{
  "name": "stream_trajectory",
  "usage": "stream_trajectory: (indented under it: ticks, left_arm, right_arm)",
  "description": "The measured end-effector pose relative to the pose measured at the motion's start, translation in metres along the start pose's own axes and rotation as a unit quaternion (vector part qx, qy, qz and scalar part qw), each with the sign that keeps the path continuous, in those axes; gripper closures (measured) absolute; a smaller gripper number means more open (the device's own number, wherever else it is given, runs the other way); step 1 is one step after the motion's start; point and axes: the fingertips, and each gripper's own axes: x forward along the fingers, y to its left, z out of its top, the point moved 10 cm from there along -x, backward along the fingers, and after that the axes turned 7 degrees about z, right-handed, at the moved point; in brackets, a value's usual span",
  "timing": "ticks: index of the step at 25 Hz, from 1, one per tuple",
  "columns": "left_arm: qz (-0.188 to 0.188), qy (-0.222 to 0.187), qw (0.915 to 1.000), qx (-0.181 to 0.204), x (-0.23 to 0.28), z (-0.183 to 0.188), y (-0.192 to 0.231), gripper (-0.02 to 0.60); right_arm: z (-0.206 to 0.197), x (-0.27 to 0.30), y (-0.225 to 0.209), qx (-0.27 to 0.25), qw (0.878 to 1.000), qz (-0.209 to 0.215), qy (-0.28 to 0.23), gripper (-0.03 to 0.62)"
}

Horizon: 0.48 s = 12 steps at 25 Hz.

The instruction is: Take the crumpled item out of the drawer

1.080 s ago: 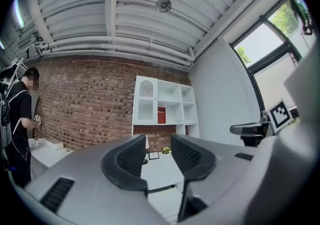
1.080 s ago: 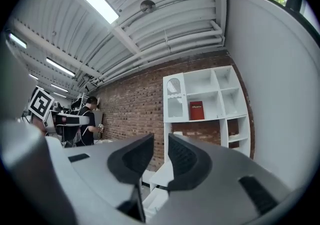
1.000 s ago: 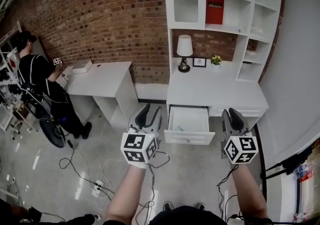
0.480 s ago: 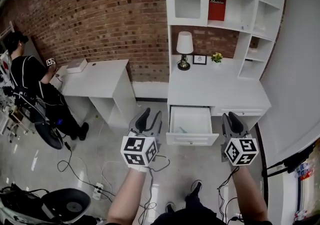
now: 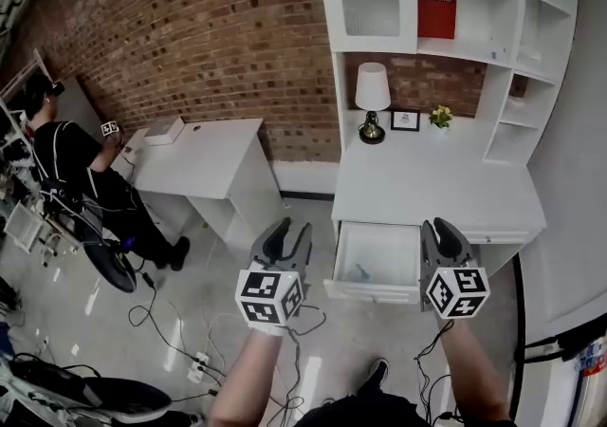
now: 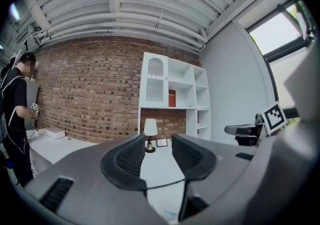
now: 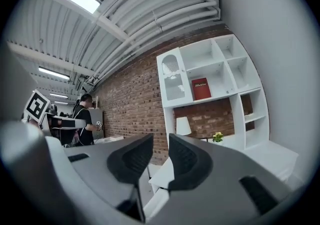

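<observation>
The white desk (image 5: 427, 193) has its drawer (image 5: 372, 290) pulled open. Inside it, near the front left, lies a small pale bluish crumpled item (image 5: 358, 272). My left gripper (image 5: 289, 237) hovers over the floor just left of the drawer, open and empty; in the left gripper view its jaws (image 6: 159, 155) point at the desk top. My right gripper (image 5: 440, 235) hangs over the drawer's right edge, also open with nothing between its fingers; in the right gripper view (image 7: 160, 158) it points toward the shelves.
A lamp (image 5: 372, 102), a small frame and a flower pot stand on the desk below white shelves holding a red book (image 5: 436, 8). A second white desk (image 5: 204, 155) stands left. A person (image 5: 71, 164) stands at far left. Cables (image 5: 190, 340) lie on the floor.
The desk and open drawer have come closer and now lie between the two grippers. Both grippers stay held out in front, open and empty.
</observation>
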Motion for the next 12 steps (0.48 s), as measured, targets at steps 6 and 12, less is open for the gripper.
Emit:
stream_trajectory:
  ticks: [6,12]
  left_arm:
    - [0.013,0.024,0.9996,0.010,0.054,-0.007,-0.017,0.434]
    - [-0.001,0.058,0.9982,0.014,0.101,-0.027,-0.026,0.433]
  right_arm:
    - [-0.005,0.045,-0.052,0.013,1.000,0.019,0.007,0.497]
    - [-0.020,0.075,-0.078,0.024,0.999,0.028,0.023,0.498]
